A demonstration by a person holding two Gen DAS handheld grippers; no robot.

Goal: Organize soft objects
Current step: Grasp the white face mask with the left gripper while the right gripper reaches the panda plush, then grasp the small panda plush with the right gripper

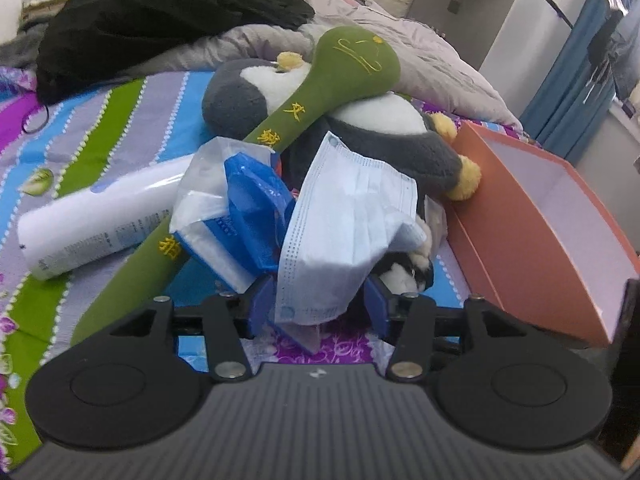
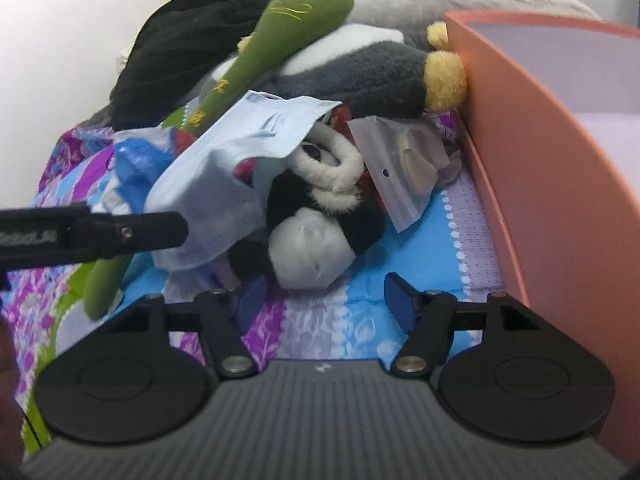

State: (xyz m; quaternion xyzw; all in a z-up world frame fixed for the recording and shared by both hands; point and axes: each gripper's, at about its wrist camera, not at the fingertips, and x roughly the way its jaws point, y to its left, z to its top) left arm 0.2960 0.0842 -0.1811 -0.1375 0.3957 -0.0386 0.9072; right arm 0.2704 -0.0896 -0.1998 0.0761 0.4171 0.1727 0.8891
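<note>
Left gripper (image 1: 320, 304) straddles mask (image 1: 344, 220); box (image 1: 532, 236) rightward.

Left claw (image 1: 318, 304) points down at a slant, its blue pads (image 1: 260, 306) apart. Right claw (image 2: 326, 302) angles likewise, jaws spread wide and empty.

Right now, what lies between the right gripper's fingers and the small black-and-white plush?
Only bare striped bedsheet. In the right wrist view the right gripper stands open just short of the small black-and-white plush, with nothing between its pads.
</note>
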